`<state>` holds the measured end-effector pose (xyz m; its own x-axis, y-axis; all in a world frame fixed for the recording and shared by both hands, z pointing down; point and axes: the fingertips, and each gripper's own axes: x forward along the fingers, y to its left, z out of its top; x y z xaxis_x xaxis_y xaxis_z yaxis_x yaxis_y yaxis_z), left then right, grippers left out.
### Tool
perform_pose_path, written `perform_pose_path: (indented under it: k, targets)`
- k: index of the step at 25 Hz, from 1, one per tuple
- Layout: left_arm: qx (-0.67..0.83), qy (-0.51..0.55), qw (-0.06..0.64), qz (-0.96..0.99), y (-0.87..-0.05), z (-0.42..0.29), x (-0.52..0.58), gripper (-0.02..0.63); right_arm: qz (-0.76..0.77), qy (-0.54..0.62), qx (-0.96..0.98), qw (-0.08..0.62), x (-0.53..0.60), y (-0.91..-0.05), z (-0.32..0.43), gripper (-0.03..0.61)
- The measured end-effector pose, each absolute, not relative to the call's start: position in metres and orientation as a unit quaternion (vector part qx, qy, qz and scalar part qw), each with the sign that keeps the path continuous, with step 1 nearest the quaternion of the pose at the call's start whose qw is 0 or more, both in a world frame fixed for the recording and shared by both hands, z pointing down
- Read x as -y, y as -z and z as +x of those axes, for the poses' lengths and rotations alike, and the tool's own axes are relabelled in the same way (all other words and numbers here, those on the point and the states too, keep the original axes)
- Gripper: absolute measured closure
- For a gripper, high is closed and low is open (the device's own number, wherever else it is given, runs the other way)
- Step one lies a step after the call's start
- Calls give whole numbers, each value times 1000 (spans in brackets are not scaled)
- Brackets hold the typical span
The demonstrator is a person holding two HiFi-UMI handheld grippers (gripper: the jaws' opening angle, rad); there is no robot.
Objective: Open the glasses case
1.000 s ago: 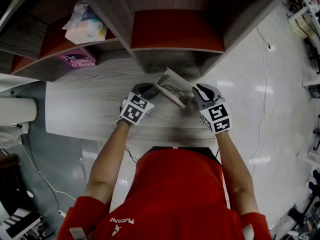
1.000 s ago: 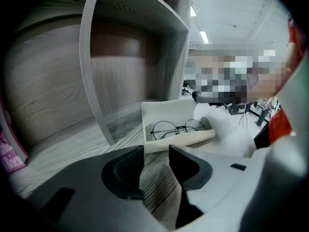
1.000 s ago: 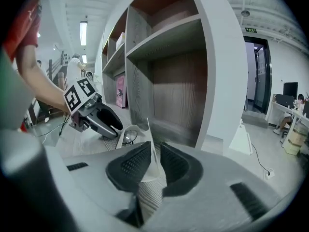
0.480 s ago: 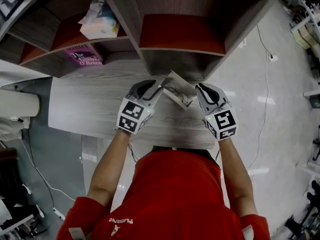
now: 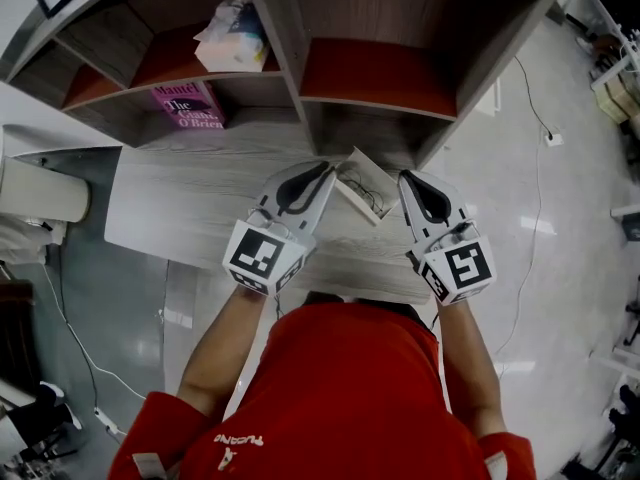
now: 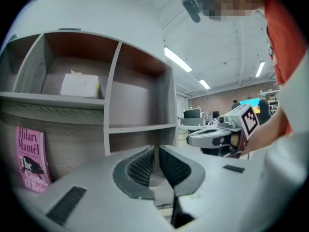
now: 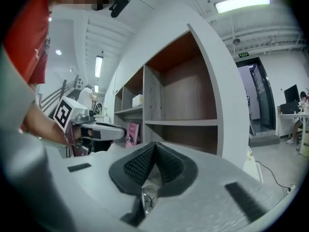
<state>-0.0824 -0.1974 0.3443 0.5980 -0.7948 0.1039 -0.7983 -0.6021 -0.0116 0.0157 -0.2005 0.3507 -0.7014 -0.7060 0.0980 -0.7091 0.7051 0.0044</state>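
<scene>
Up and off the desk [image 5: 190,208] in front of the shelf unit [image 5: 280,28]: both tongs, nearer the head camera than a second ago and aimed roughly level at the shelves. Left tongs [image 5: 322,176] just closed down from wide to a thin slit, nothing between the pads. Right tongs [image 5: 408,181] pressed together, likewise holding nothing. Glasses case [image 5: 362,185] left lying on the desk just before the shelf unit's lower middle bay, in the same spot as before, lid standing open, spectacles showing inside, no tongs touching it. Judged from that: opening done, withdrawal under way, little left to do.

Around: a pink book [image 5: 188,106] leaning in the shelf unit's lower left bay, and a white tissue pack [image 5: 232,36] in the bay above it. Nothing lying between tongs and case. Only the shelf unit's front edge close ahead, worth minding on any push forward.
</scene>
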Motion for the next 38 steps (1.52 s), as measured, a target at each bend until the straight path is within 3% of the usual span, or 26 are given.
perform_pose_path:
  k: [15,38]
  targets:
    - [476,36,-20,878,-285,-91,165,603,354,14,935,-23,150,-303,2,574]
    - [471,41,-18,881,-285,-87,170,604,369,7,929,-23,159,-308,14,575]
